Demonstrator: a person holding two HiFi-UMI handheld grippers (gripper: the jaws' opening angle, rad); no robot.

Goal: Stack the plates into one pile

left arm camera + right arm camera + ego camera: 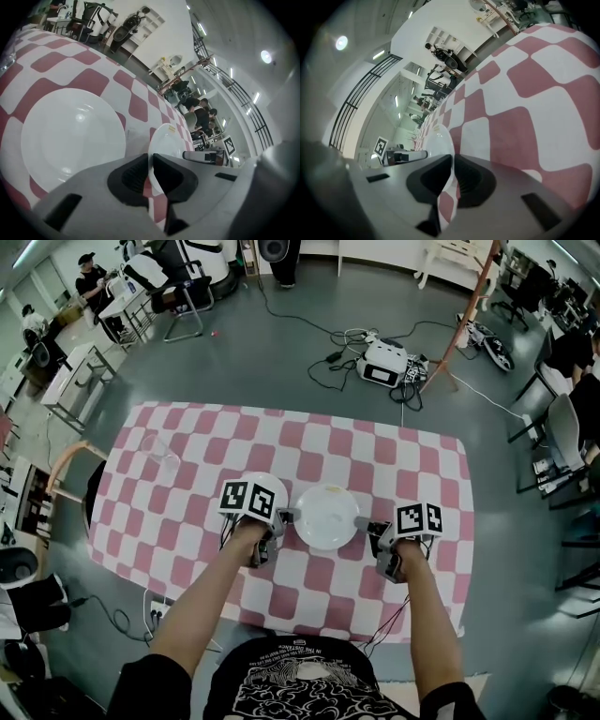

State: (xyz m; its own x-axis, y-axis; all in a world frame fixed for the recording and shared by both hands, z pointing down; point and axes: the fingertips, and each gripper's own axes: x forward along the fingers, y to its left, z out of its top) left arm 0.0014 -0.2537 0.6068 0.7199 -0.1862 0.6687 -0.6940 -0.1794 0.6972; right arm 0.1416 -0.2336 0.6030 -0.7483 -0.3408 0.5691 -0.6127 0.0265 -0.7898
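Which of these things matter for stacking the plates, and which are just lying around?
For the job:
held plate, pinched by left tool and right tool
second plate, lying flat

Just lying about:
clear glass
white box
cables
chair

No legible wording: white print across the near black shirt (300,676) too small (blurred too); yellow sticker (172,129) on the gripped plate (166,144) unreadable.

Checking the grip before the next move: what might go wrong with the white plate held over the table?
The white round plate hangs only by thin rim pinches from the left gripper and right gripper; uneven hand motion may tilt or slip it. Lowered off-centre, it may clack onto the second white plate on the red-and-white checked cloth.
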